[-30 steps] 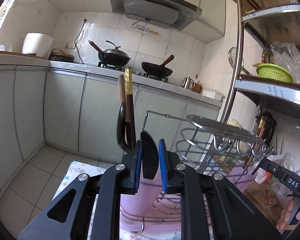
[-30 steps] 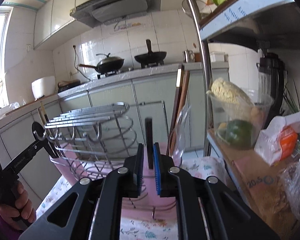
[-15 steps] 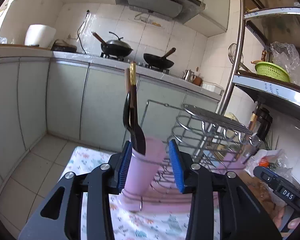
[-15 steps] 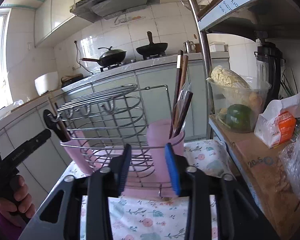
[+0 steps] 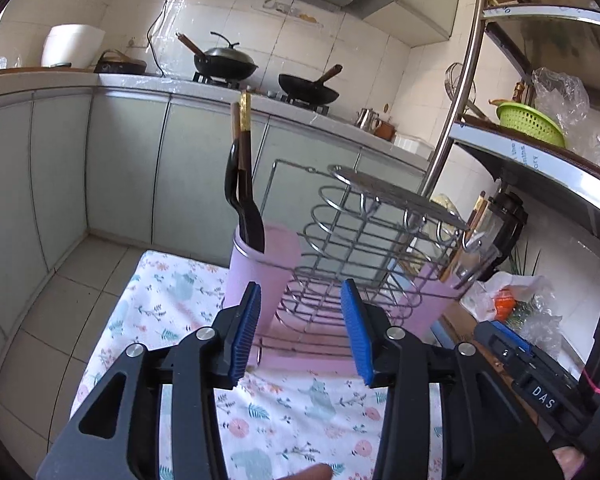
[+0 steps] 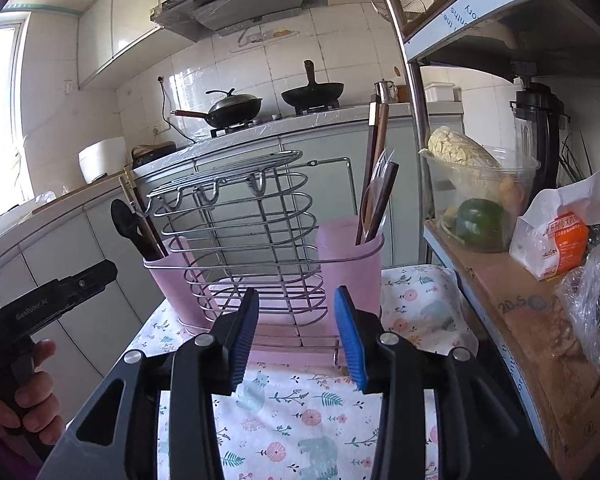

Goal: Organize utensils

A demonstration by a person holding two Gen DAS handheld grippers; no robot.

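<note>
A wire dish rack (image 5: 364, 240) (image 6: 252, 232) stands on a floral cloth with a pink cup at each end. The left pink cup (image 5: 260, 268) (image 6: 172, 276) holds a black spatula (image 5: 246, 216) and chopsticks (image 5: 242, 136). The right pink cup (image 6: 350, 264) (image 5: 440, 300) holds chopsticks and dark-handled utensils (image 6: 376, 196). My left gripper (image 5: 300, 332) is open and empty, a little short of the left cup. My right gripper (image 6: 296, 332) is open and empty, in front of the rack.
The floral cloth (image 6: 300, 420) covers a small table. A metal shelf pole (image 6: 412, 100) and cardboard shelf (image 6: 520, 320) with a bowl of vegetables (image 6: 476, 200) stand to the right. Kitchen counter with woks (image 5: 224, 64) lies behind. The other gripper shows in the right wrist view (image 6: 52, 300).
Both grippers let go of utensils, which now stand in the pink cups. Both opened and pulled back from the rack.
</note>
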